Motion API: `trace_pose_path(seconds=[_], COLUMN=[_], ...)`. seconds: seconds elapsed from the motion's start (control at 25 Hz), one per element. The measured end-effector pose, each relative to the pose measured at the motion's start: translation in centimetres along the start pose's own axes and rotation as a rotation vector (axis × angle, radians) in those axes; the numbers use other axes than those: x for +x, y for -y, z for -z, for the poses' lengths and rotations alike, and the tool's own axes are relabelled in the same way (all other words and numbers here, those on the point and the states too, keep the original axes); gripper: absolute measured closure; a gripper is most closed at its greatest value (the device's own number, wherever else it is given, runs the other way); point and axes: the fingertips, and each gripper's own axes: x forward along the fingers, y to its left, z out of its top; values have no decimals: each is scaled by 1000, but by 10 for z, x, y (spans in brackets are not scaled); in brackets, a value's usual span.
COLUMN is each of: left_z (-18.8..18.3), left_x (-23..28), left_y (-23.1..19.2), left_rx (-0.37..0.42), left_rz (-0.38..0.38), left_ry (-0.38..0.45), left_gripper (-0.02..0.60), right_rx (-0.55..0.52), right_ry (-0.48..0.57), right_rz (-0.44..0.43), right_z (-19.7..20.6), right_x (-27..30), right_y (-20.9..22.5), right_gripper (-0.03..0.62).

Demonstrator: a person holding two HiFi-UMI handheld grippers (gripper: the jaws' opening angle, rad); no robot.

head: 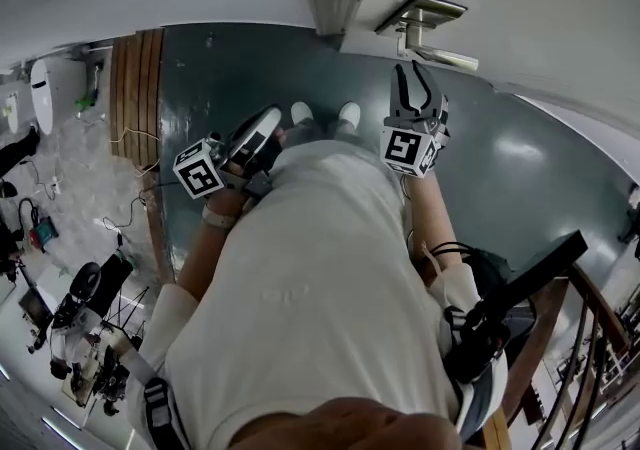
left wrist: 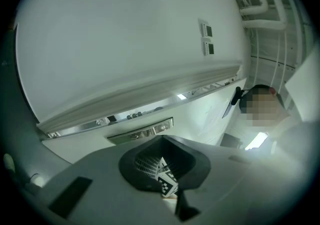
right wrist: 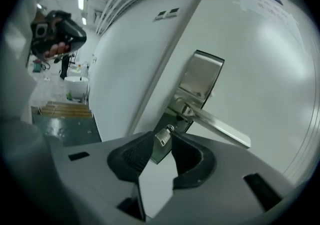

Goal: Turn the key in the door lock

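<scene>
The white door (right wrist: 260, 69) carries a metal lock plate (right wrist: 201, 78) with a lever handle (right wrist: 220, 125). Under the lever a silver key (right wrist: 163, 137) sticks out of the keyhole. My right gripper (right wrist: 162, 145) is up at the lock, open, with the key head in the gap between its ribbed pads. From the head view the same gripper (head: 417, 73) points at the handle (head: 440, 56). My left gripper (head: 262, 128) hangs back by the person's body, away from the door, open and holding nothing (left wrist: 165, 170).
A dark floor (head: 250, 68) lies under the person's shoes (head: 325, 115). Wooden boards (head: 135, 88) lie to the left, a stair railing (head: 565, 338) is at lower right, and camera gear (head: 85, 323) stands at lower left. Wall switch panels (left wrist: 206, 39) show in the left gripper view.
</scene>
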Motion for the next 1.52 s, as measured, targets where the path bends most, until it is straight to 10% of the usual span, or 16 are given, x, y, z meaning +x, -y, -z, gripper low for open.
trace_pose_path(seconds=[0.28, 0.72, 1.52], left_z=[-13, -18, -19], left_x=[-30, -50, -50], left_y=[-44, -34, -35], left_rx=[-9, 2, 4], left_rz=[-56, -103, -109], left_ry=[108, 136, 138], left_gripper=[574, 574, 574], right_rx=[-258, -332, 14], right_ry=[-21, -45, -20], right_rz=[46, 162, 188], right_z=[34, 29, 17], right_x=[45, 57, 63], right_y=[-33, -26, -14], right_gripper=[490, 490, 539])
